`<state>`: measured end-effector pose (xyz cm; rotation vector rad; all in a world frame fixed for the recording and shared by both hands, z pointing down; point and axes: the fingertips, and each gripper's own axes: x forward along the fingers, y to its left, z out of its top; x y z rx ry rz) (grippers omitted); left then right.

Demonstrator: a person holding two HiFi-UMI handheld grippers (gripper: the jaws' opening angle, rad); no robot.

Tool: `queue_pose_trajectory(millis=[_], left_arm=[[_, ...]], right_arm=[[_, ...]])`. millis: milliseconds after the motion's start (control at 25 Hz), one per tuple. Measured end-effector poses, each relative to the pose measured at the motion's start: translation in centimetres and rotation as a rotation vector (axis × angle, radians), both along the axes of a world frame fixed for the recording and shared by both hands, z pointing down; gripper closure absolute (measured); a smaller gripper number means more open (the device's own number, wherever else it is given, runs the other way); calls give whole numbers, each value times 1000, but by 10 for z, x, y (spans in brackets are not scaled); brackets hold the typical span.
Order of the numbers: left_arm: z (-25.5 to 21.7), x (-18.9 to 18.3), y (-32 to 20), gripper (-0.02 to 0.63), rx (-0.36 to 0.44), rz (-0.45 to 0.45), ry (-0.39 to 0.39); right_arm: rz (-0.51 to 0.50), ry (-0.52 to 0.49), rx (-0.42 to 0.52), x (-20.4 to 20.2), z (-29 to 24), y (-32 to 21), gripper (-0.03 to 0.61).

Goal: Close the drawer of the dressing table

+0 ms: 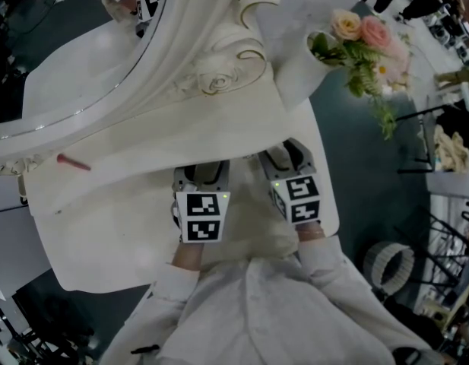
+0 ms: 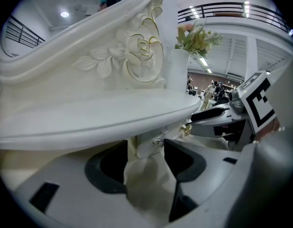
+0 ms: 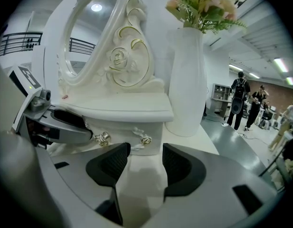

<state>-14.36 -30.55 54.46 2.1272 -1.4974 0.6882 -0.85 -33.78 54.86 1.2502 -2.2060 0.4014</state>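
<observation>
The white dressing table (image 1: 105, 226) carries a small drawer (image 3: 125, 136) under its upper ledge, with two gold knobs (image 3: 103, 137). In the right gripper view the drawer front sits just below the ledge; whether it is fully in I cannot tell. My left gripper (image 1: 201, 172) is open, with its jaws right up against the drawer front (image 2: 147, 144). My right gripper (image 1: 287, 154) is open beside it, a short way in front of the drawer's right knob (image 3: 145, 139). Neither holds anything. In the head view the grippers hide the drawer.
An oval mirror (image 1: 82, 44) in a carved frame stands at the back. A tall white vase (image 3: 186, 80) of flowers (image 1: 363, 44) stands to the right of the drawer. A small red stick (image 1: 72, 162) lies at left. A round basket (image 1: 390, 265) and racks stand at right.
</observation>
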Motion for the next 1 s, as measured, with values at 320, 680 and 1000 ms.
queue_pose_trajectory(millis=[320, 680, 1000], left_arm=[[3, 0, -3, 391, -3, -6, 3], [4, -1, -4, 387, -16, -9, 16], [3, -2, -4, 385, -25, -10, 18]], right_arm=[[-4, -1, -4, -3, 2, -2, 370], [6, 4, -9, -3, 1, -4, 365], [24, -5, -16, -2, 1, -4, 365]])
